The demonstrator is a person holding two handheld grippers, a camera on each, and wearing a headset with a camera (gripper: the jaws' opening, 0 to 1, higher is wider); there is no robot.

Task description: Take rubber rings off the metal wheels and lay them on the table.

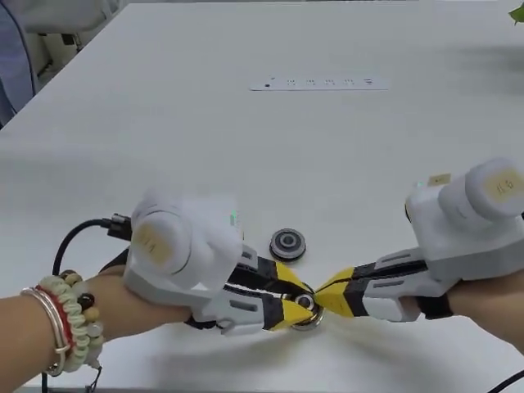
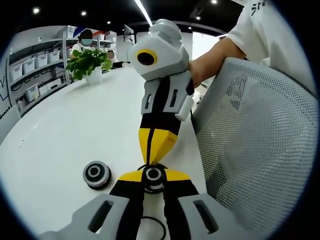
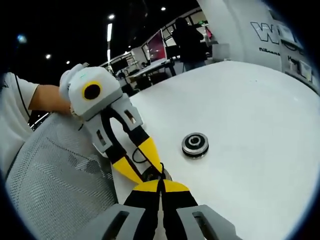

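Note:
My left gripper (image 1: 296,309) (image 2: 153,176) is shut on a small metal wheel (image 1: 306,304) (image 2: 154,179) (image 3: 154,174) near the table's front edge. My right gripper (image 1: 322,300) (image 3: 161,183) comes in from the right, its yellow jaws closed, pinching the black rubber ring (image 2: 148,165) at the wheel's rim. In the left gripper view the right gripper (image 2: 157,161) points down onto the wheel. A second wheel (image 1: 288,243) (image 2: 97,174) (image 3: 195,143) with its dark ring lies flat on the table just beyond. A thin black loop (image 2: 151,228) (image 3: 138,155) lies under the left gripper's jaws.
A white power strip (image 1: 318,83) lies farther back on the white table (image 1: 205,131). A grey mesh chair (image 2: 255,140) (image 3: 55,170) stands at the table's near edge. A potted plant (image 2: 90,62) sits at the far end, with people and shelves behind it.

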